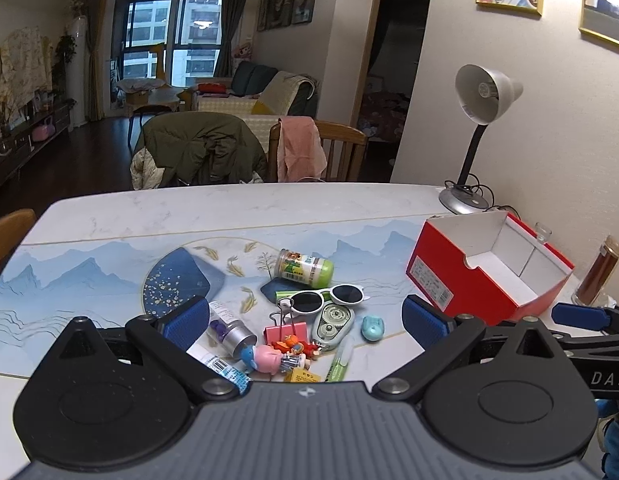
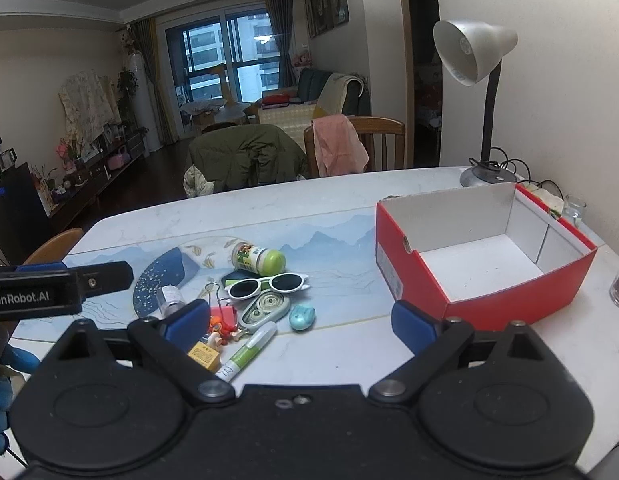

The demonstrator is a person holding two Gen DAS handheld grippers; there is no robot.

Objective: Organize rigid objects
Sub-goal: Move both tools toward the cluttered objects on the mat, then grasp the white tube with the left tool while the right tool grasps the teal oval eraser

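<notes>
The table is bare along its far edge and in the strip between the clutter and the red box, which sits at the right near the wall, its open top empty, a long side running toward the desk lamp. The left gripper hangs over the pile with its jaws wide apart, nothing between them; the right gripper is likewise spread, holding nothing. The small items bunch together on the printed mat: white sunglasses lie with their long axis left to right, a green-capped jar rests on its side with the cap pointing right, and a green pen slants from near-left to far-right, beside a teal mouse-shaped piece and a correction tape.
</notes>
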